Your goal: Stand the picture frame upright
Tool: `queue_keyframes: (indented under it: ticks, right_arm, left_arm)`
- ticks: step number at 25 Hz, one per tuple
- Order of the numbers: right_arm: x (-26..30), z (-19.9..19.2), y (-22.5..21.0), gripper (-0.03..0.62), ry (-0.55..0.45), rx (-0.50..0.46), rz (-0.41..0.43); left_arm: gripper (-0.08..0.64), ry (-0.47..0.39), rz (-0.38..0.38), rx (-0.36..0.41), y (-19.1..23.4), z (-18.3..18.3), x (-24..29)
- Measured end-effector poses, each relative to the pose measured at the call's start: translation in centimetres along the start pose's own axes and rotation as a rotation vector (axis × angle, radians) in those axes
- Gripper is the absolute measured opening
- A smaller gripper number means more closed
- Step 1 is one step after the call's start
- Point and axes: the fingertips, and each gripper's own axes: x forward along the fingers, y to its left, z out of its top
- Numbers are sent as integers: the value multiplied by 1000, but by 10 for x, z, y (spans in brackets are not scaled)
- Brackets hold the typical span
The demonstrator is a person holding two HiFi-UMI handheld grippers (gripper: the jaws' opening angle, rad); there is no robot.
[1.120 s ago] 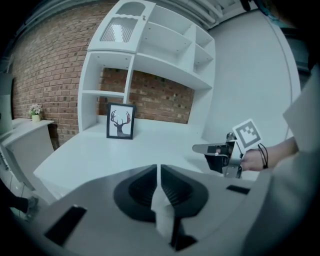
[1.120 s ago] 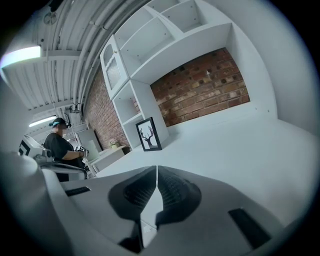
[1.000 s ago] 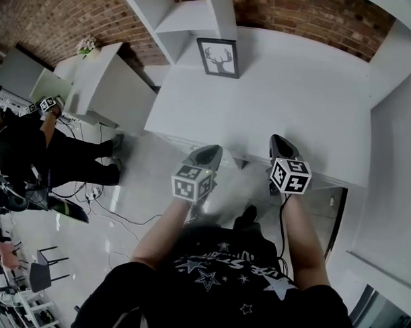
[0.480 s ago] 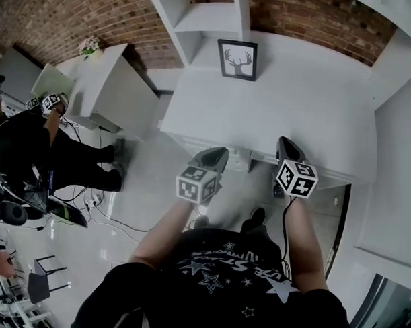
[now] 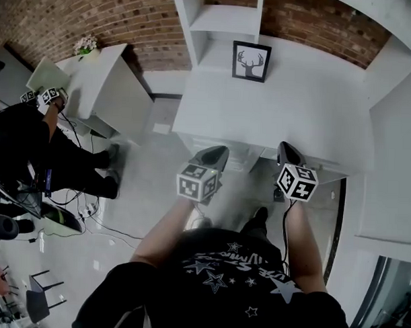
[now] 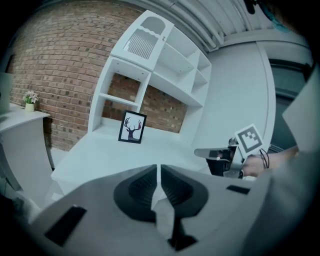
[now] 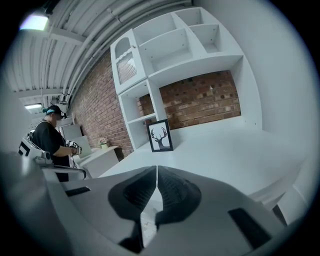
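Note:
A black picture frame [image 5: 251, 61] with a deer-head print stands upright at the back of the white desk [image 5: 308, 110], beside the shelf unit; it also shows as the frame [image 6: 132, 127] and the frame [image 7: 160, 136] in the two gripper views. My left gripper [image 5: 217, 152] is shut and empty, held in front of the desk's near edge, well short of the frame. My right gripper [image 5: 287, 151] is shut and empty too, at the desk's front edge. Its marker cube [image 6: 248, 140] appears in the left gripper view.
A white shelf unit [image 5: 217, 19] rises at the desk's back left against a brick wall [image 5: 116, 19]. Another white table [image 5: 100, 82] with a small flower pot [image 5: 86, 45] stands to the left. A person in black [image 5: 24, 147] holding grippers stands there. Cables lie on the floor.
The head view has shifted, so the desk and frame sit further right and higher in the picture. Both grippers stay shut and hold roughly the same pose before the desk.

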Motion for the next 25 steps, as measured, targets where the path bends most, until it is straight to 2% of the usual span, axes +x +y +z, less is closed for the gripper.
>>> queue_keyframes:
  ticks: [10,15,19,25]
  right_arm:
    - [-29,-31,67,18,-24,43,-131]
    - [-41,-38,78,18,-31,69,-178]
    - [-47,-48,86,17,-16,86,-197]
    - [-59,-66,96,17,22,78,-172]
  left_arm:
    - [34,1,-135,54,33,1,-38]
    - [34,19,-190,83,31,-2,-43]
    - [34,28,-212,94,31,-4,-51]
    - [34,36,-198,58,22,-18,-66]
